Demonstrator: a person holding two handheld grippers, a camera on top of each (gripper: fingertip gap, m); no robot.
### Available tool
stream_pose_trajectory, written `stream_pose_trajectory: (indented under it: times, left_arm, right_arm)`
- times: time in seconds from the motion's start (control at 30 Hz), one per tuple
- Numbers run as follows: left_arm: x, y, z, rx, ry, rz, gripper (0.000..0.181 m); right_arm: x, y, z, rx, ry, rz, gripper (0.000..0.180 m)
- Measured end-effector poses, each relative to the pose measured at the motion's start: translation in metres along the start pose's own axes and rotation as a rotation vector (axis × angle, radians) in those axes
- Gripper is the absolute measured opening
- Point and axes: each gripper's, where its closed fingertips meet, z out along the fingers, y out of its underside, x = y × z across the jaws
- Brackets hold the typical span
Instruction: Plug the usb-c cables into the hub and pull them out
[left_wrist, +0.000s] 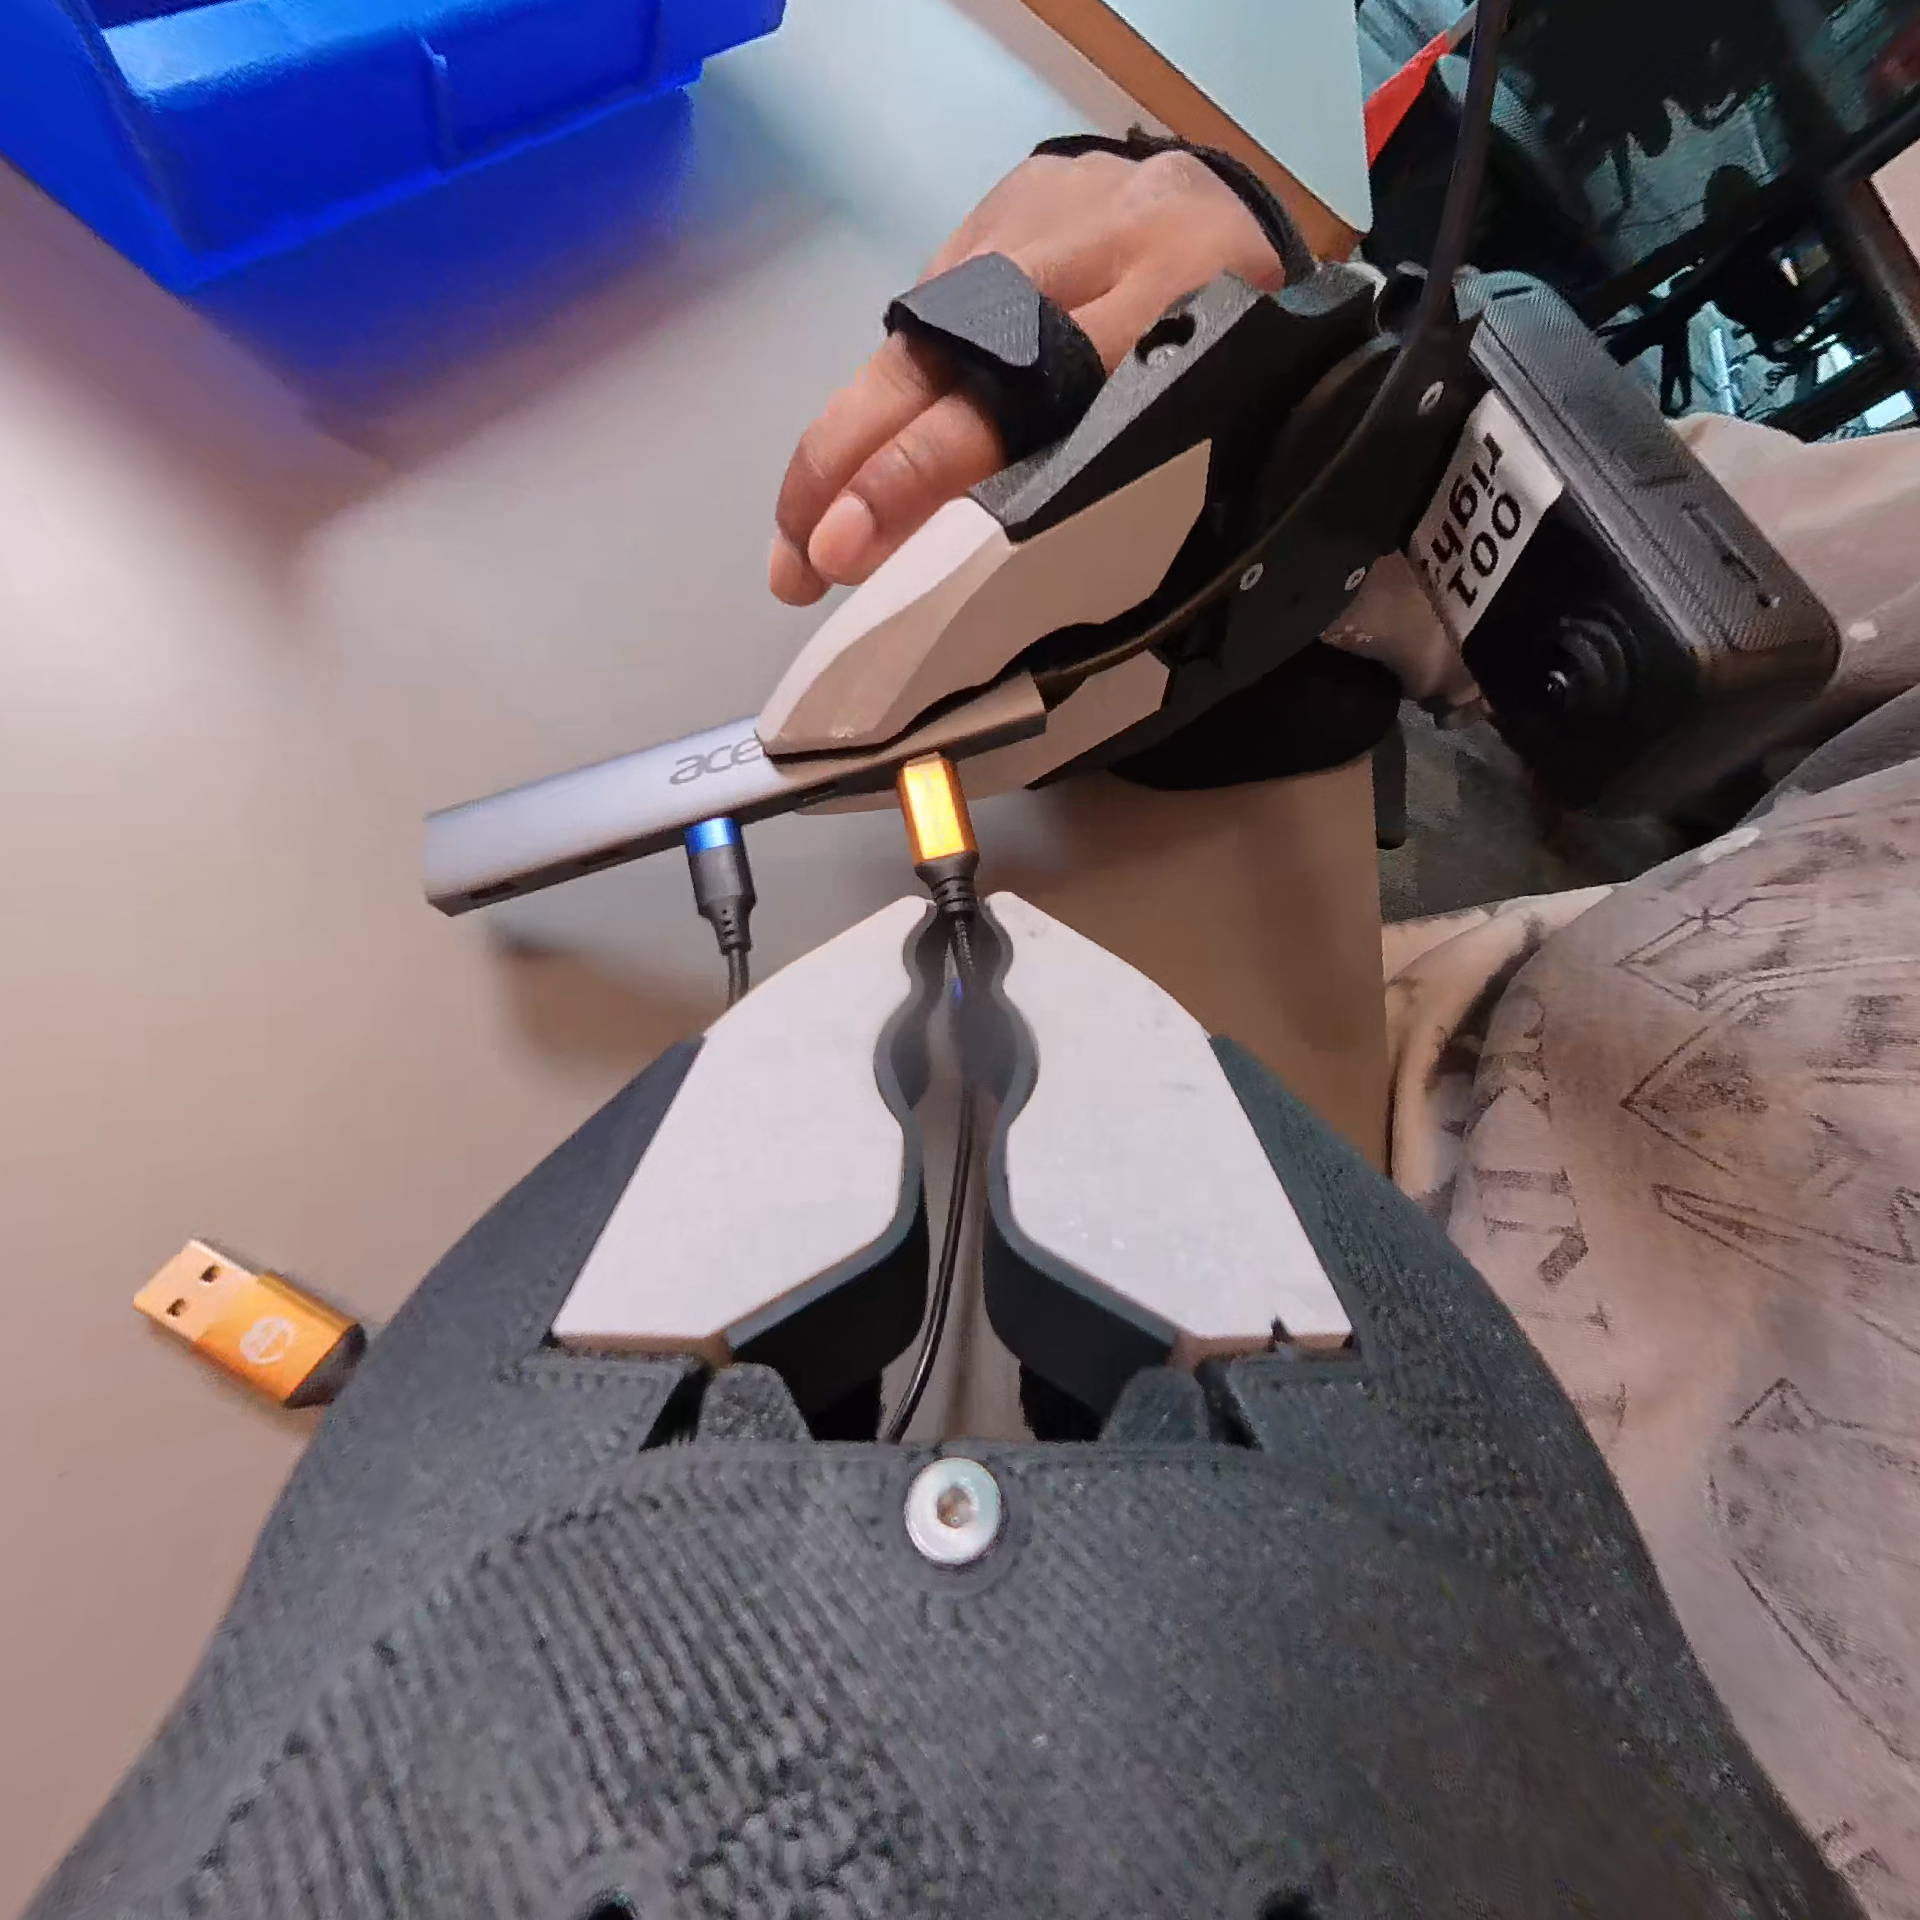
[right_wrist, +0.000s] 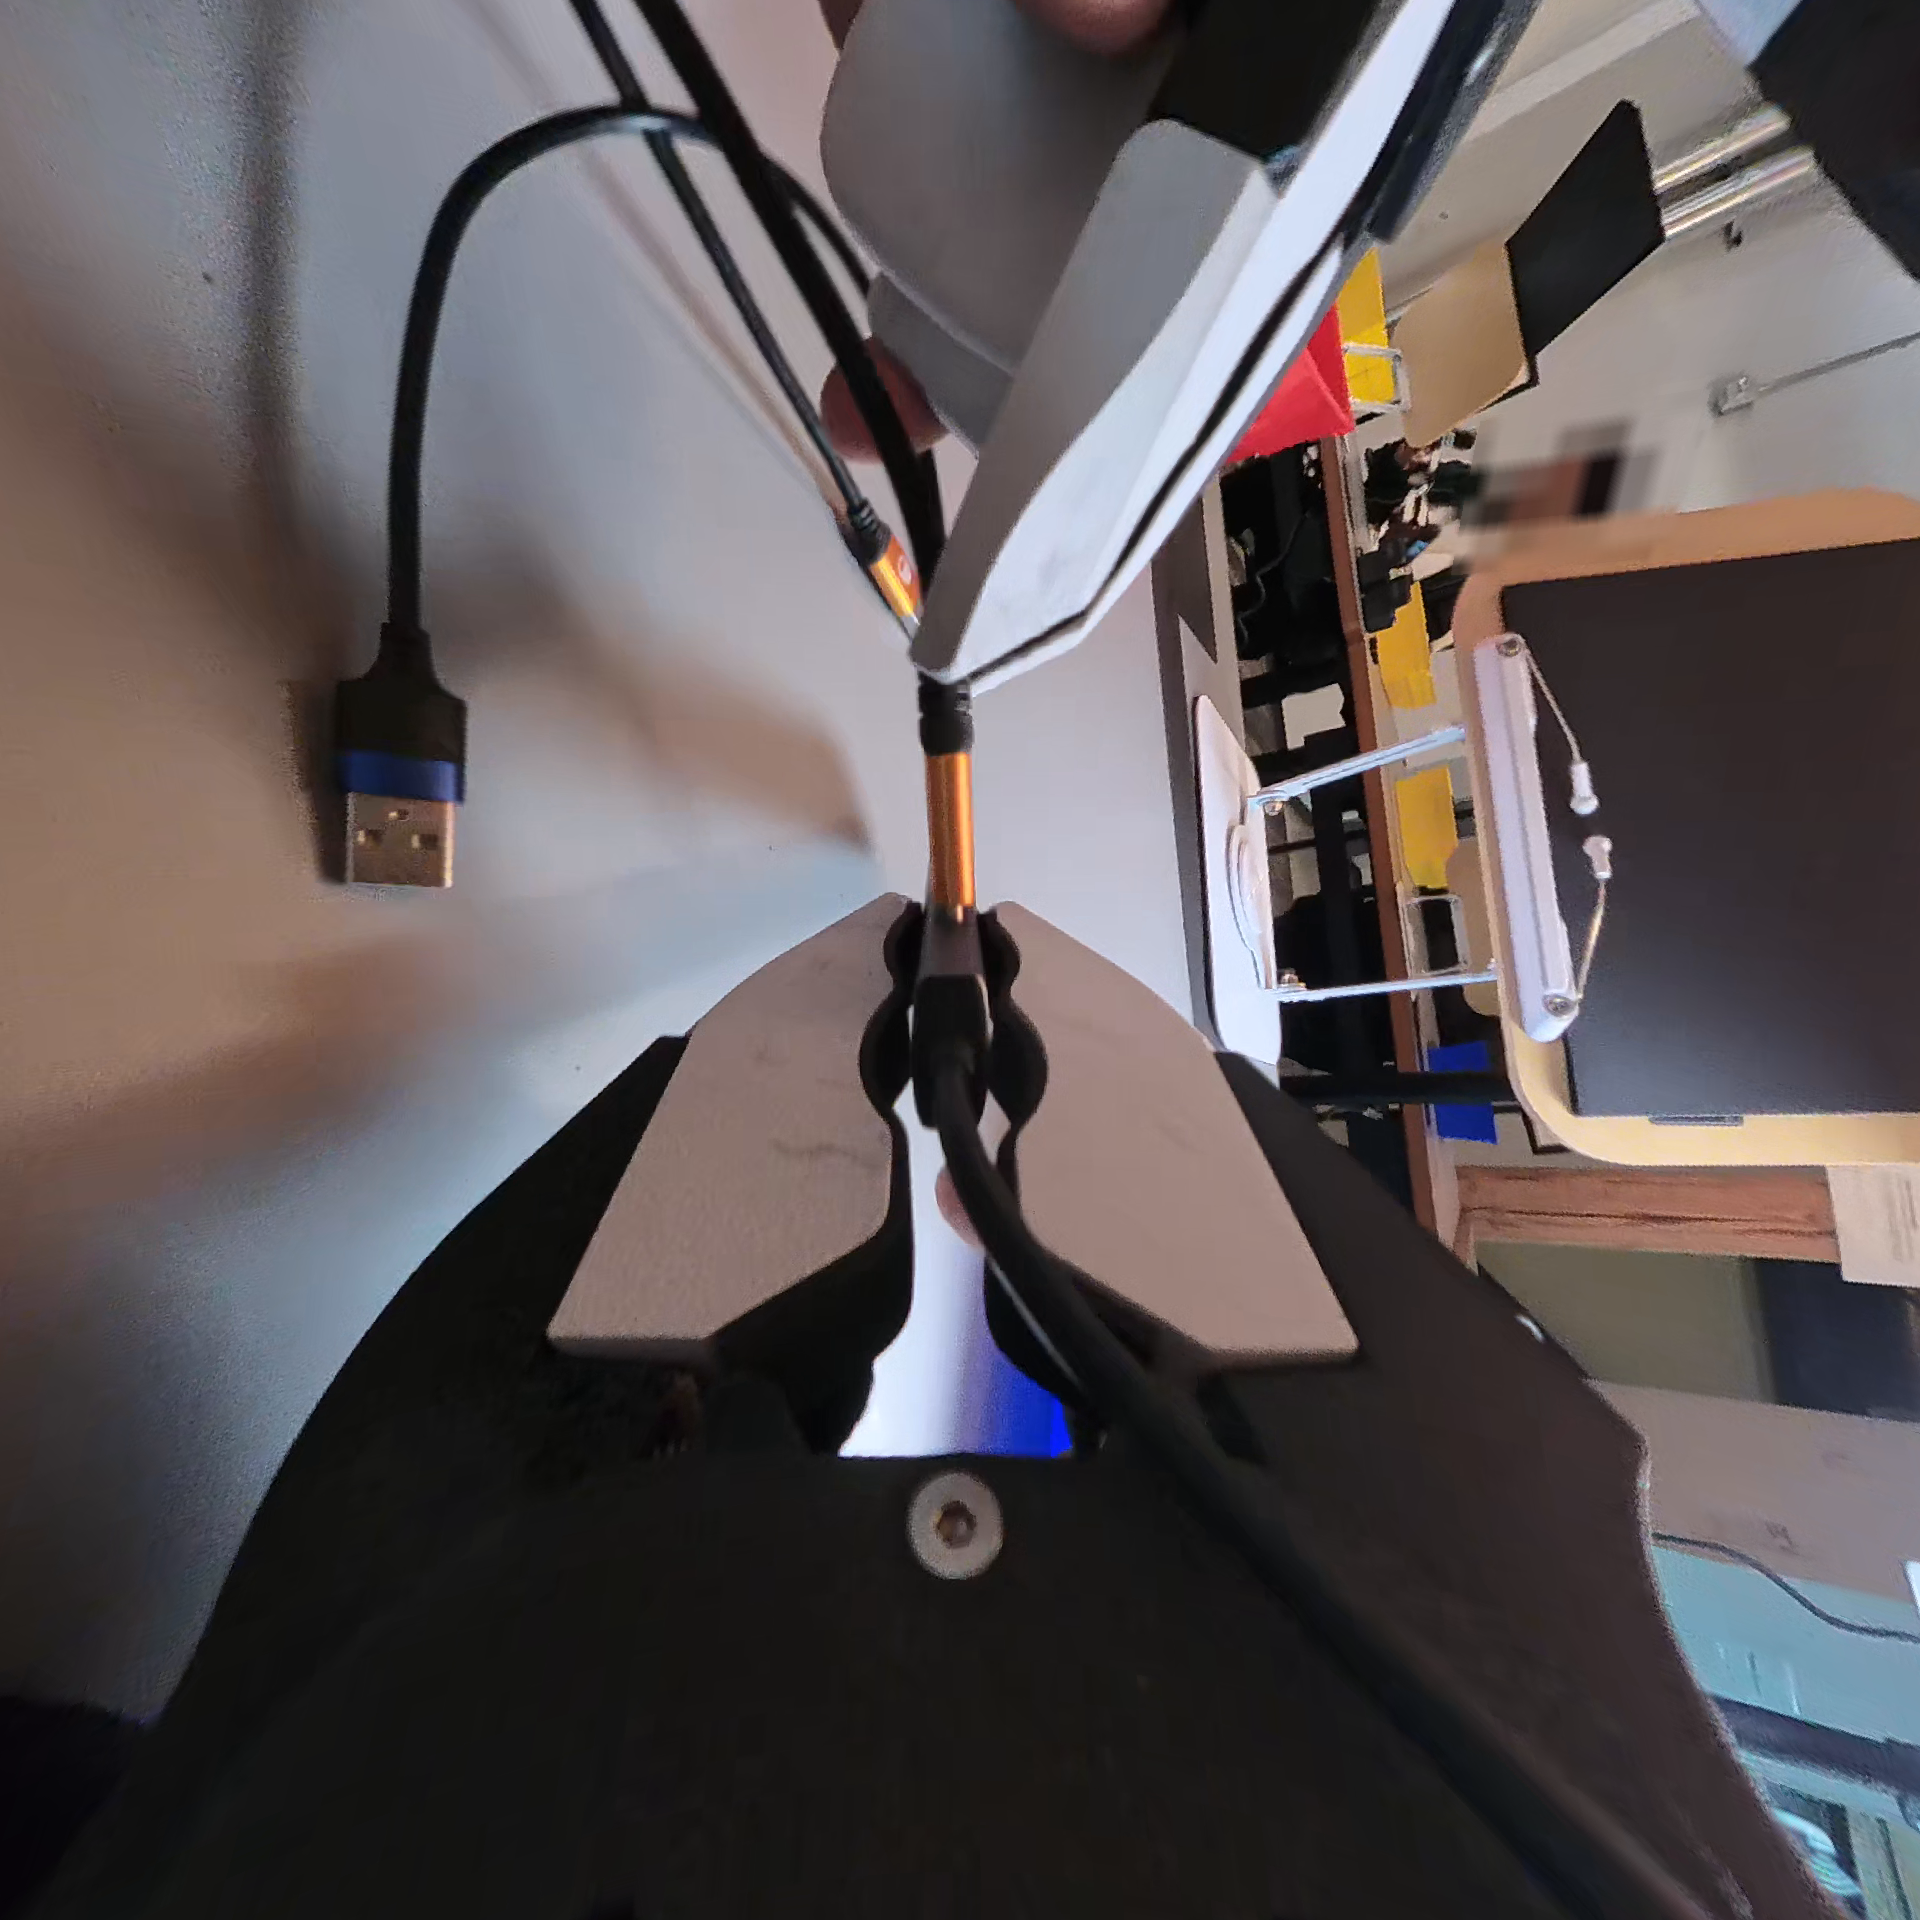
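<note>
Our right tongs (left_wrist: 831, 743) are clamped shut on one end of the slim grey metal hub (left_wrist: 592, 805), held above the pale table (left_wrist: 208, 935). Our left tongs (left_wrist: 956, 914) pinch the thin black cord just behind the orange-sleeved usb-c plug (left_wrist: 935, 821), seated in the hub's side. The blue-sleeved usb-c plug (left_wrist: 715, 847) sits plugged in just left of it. A blue plastic bin (left_wrist: 364, 156) stands beyond.

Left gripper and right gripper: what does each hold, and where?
Left gripper: orange cable, just behind its plug. Right gripper: the grey hub, at its cable end.
</note>
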Motion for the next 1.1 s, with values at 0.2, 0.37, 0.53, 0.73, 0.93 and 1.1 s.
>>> stream_pose_trajectory:
  times: [0.2,0.37,0.53,0.73,0.93,1.1]
  left_arm:
    - [0.000,0.000,0.003,-0.011,-0.050,0.033,0.006]
    - [0.003,-0.007,-0.011,0.029,-0.045,0.123,0.006]
    - [0.000,-0.051,-0.092,0.339,-0.075,0.240,0.014]
    - [-0.050,-0.006,-0.068,0.257,0.001,0.202,0.021]
    - [0.010,0.000,-0.022,0.225,0.235,0.337,0.038]
    - [0.027,-0.014,-0.018,0.272,0.183,0.371,0.028]
  right_arm:
    - [-0.003,0.001,0.005,-0.050,0.002,-0.007,0.010]
    - [-0.002,-0.008,0.004,0.023,-0.058,0.185,0.010]
    - [0.007,-0.021,-0.021,0.292,-0.227,0.582,0.010]
    - [0.035,-0.046,-0.051,0.618,-0.357,0.916,0.010]
    - [0.052,-0.056,-0.064,0.765,-0.379,1.045,0.009]
    - [0.056,-0.058,-0.062,0.788,-0.395,1.109,0.010]
